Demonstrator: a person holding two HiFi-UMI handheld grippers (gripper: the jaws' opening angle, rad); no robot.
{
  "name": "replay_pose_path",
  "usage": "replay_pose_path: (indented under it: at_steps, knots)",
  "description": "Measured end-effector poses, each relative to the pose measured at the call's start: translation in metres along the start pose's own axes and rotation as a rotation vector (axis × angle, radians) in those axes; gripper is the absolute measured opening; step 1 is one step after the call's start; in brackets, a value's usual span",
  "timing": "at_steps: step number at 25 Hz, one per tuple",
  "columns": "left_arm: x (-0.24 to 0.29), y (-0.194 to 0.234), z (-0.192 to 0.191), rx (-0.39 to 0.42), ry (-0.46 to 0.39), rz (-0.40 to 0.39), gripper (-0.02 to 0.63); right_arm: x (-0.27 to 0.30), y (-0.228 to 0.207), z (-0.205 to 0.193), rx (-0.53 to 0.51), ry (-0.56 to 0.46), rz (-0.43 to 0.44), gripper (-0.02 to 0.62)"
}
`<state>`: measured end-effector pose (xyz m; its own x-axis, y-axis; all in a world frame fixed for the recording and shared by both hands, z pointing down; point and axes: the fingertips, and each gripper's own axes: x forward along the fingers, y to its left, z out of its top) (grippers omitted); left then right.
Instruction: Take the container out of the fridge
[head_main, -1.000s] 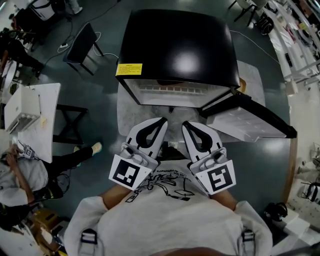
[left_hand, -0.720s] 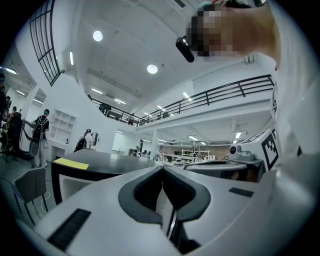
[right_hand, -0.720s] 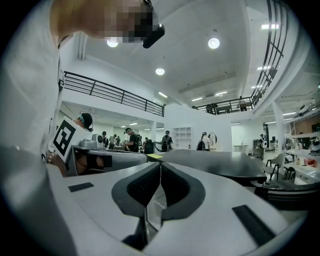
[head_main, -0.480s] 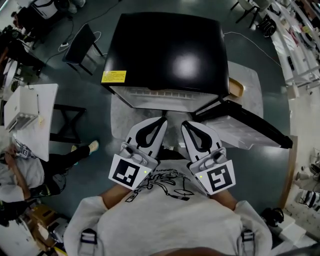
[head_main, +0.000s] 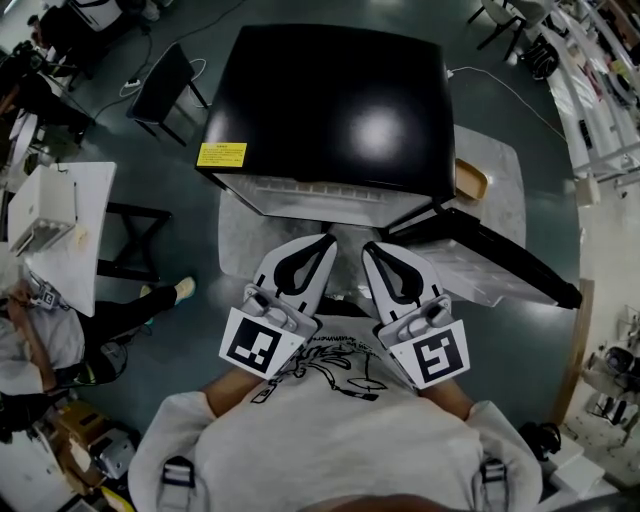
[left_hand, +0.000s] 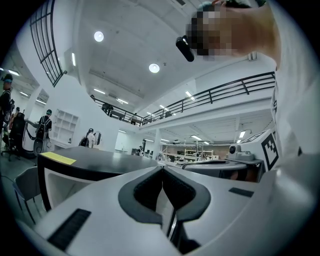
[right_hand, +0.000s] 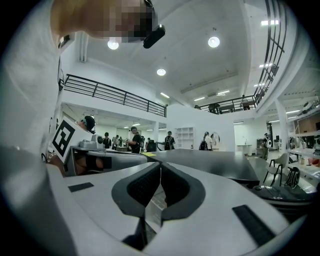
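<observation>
Open hall, dark floor (head_main: 560, 340). One black fridge (head_main: 340, 100) on a pale mat (head_main: 236, 232), its one door (head_main: 480, 265) swung right. Two grippers, left gripper (head_main: 328, 240) and right gripper (head_main: 368, 247), both closed, empty.

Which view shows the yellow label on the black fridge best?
The head view: the yellow rectangular label lies whole on the black fridge top's front left corner. The left gripper view shows it foreshortened to a strip; the right gripper view, only a tiny yellow sliver.
</observation>
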<state>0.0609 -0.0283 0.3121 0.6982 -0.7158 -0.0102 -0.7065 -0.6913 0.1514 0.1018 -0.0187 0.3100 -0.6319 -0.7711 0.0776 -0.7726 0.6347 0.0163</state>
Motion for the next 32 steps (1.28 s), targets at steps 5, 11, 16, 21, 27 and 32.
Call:
replay_pose_path:
  at_steps: [5, 11, 16, 21, 27, 32]
  knots:
    - [-0.001, 0.010, 0.000, 0.003, 0.002, -0.001, 0.015, 0.009, 0.001, 0.000, -0.005, 0.003, -0.002, 0.029]
    - [-0.002, 0.024, 0.006, 0.010, -0.002, -0.018, 0.015, 0.025, 0.006, 0.006, -0.019, 0.005, -0.018, 0.029]
    - [-0.004, 0.038, 0.004, 0.004, 0.006, -0.016, 0.015, 0.035, 0.006, 0.006, -0.027, 0.008, -0.030, 0.029]
    - [-0.003, 0.052, -0.005, 0.021, 0.032, -0.009, 0.016, 0.039, 0.003, -0.012, -0.020, 0.074, -0.032, 0.029]
    - [0.002, 0.063, -0.020, 0.006, 0.056, -0.009, 0.017, 0.049, -0.008, -0.035, -0.024, 0.130, -0.063, 0.031]
    - [0.005, 0.073, -0.034, -0.020, 0.079, 0.001, 0.017, 0.058, -0.017, -0.045, -0.038, 0.111, -0.084, 0.031]
